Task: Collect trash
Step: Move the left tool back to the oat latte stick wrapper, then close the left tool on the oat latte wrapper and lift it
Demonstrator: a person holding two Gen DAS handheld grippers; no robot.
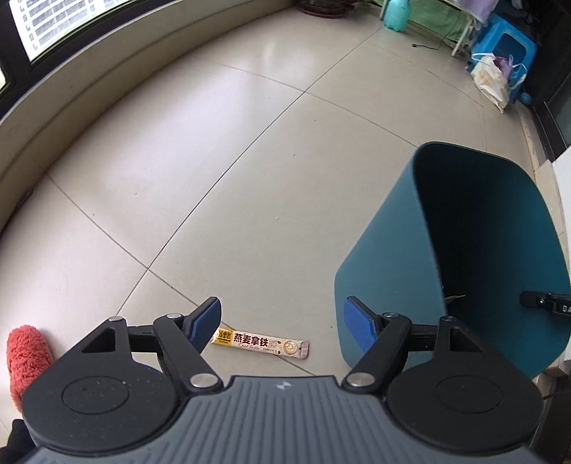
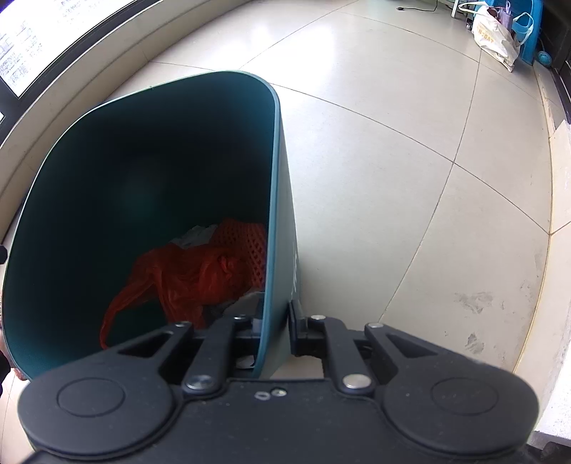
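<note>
The left hand-held gripper (image 1: 282,323) hangs released, jaws wide, over the sachet wrapper (image 1: 260,343) lying on the tiled floor (image 1: 214,178) just beside the teal bin (image 2: 278,214), whose wall the right hand-held gripper (image 2: 273,330) is grasping, a red bag (image 2: 185,275) lying crumpled inside.

— Where am I steering this thing, an office?

— No, I read it as a lived-in home, a sunroom or balcony room. I see pale glossy floor tiles (image 1: 221,150), a curved low sill under a big window (image 1: 53,21), a blue plastic stool (image 1: 506,46), a stuffed shopping bag (image 2: 494,35) on the floor, a teal watering jug (image 1: 396,14), and 1 teal waste bin (image 2: 150,185) holding household rubbish.
</note>
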